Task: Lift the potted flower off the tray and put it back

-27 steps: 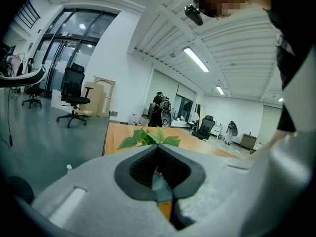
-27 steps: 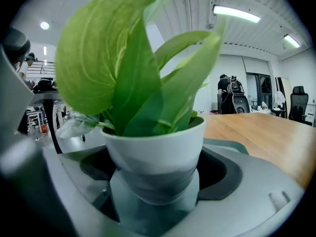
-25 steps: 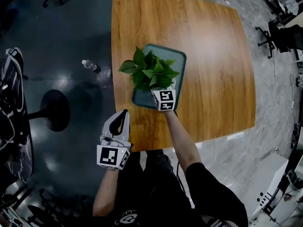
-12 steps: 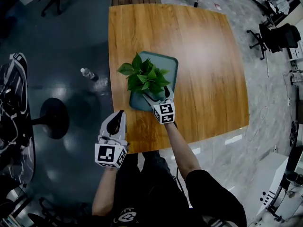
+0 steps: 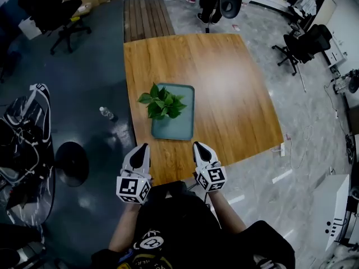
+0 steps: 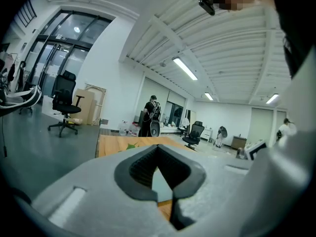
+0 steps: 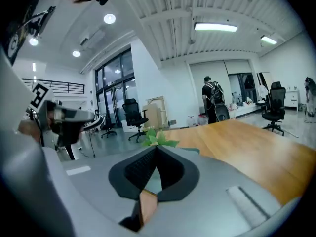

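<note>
The potted flower (image 5: 161, 101), a small bush of green leaves, stands on the left part of the teal tray (image 5: 180, 129) in the middle of the wooden table (image 5: 224, 83). Both grippers are drawn back at the table's near edge, well apart from the pot. The left gripper (image 5: 137, 153) is shut and empty; its tips (image 6: 158, 147) meet. The right gripper (image 5: 200, 148) has its jaws closing to a touch (image 7: 158, 148), with nothing between them. The leaves (image 7: 158, 139) show just beyond the right gripper's tips, and one leaf (image 6: 131, 145) shows past the left one.
A plastic bottle (image 5: 106, 114) lies on the dark floor left of the table, near a round black stand base (image 5: 72, 162). Office chairs (image 5: 303, 43) stand around the room. A person with a backpack (image 7: 212, 100) stands beyond the table's far side.
The right gripper let go of the pot, pulled back to the table's near edge and shut. The flower stays on the tray. The left gripper rose a little.
</note>
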Motion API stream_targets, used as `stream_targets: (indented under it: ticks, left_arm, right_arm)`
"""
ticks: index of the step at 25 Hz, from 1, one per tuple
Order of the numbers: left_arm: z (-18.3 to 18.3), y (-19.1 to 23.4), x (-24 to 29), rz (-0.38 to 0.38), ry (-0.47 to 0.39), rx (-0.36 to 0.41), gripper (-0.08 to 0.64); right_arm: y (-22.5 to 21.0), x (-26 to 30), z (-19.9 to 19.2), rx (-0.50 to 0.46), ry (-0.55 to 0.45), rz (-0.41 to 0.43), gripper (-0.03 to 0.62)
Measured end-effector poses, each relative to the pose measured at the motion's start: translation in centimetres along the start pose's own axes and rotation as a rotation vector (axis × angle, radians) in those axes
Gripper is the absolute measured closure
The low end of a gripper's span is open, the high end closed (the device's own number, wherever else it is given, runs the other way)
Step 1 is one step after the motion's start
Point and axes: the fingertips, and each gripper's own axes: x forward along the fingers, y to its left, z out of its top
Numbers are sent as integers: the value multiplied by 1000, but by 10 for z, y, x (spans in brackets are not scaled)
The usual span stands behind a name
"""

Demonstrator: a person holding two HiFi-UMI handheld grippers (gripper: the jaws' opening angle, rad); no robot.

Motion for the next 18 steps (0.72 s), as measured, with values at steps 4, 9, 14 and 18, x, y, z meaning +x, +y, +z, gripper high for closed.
stream_targets:
  ticks: [4,9,14,18]
  left_arm:
    - [-3,-7,-7,-7,16,10,561]
    - [14,-16,-13,-22,-9,30,561]
    - [37,-40,-12,-57,-49,73,561]
    - [45,-42,-9,-69,-54,94,561]
  right_arm:
    - [17,-46,54,-8,-86,-36,594]
    - [28,-55,84,-42,-137,-37,594]
    - [39,-48,93,-50,-137,-7,594]
    - [47,-39,92,-51,-129,20,594]
